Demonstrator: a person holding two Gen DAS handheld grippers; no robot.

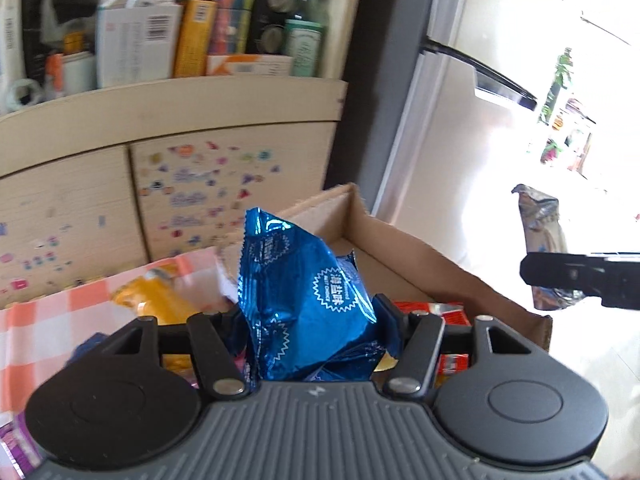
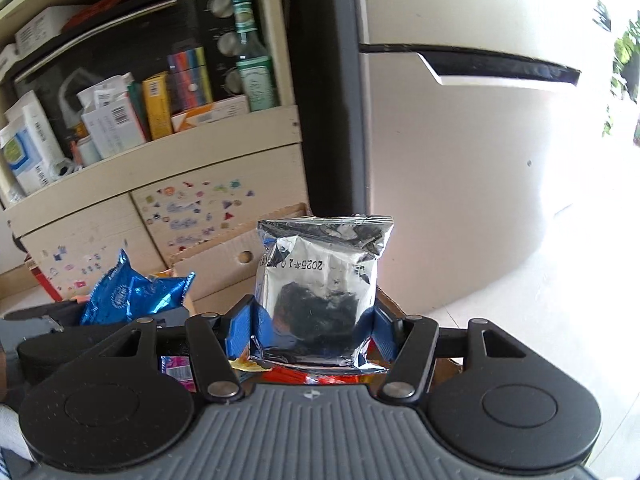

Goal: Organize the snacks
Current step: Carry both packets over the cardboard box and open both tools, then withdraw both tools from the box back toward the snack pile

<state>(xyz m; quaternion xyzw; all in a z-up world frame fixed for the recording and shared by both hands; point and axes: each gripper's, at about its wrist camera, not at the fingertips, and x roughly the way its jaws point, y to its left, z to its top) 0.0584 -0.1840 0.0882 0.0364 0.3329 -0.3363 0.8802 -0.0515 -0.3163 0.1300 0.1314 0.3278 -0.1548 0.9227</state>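
The left gripper (image 1: 310, 320) has its two fingers closed on one blue foil snack bag (image 1: 304, 300), held upright above the near edge of the single open cardboard box (image 1: 404, 252). The right gripper (image 2: 314, 324) pinches one silver foil snack bag (image 2: 320, 292) between blue pads (image 2: 240, 330), also upright, over the box's right edge. Red packets (image 1: 452, 316) lie inside the box. Behind stand one sticker-covered cabinet (image 1: 208, 184) and one refrigerator (image 2: 460, 160).

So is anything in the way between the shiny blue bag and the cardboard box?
Nothing visible. The left gripper holds the blue bag up beside the open cardboard box, which already has red packets inside.
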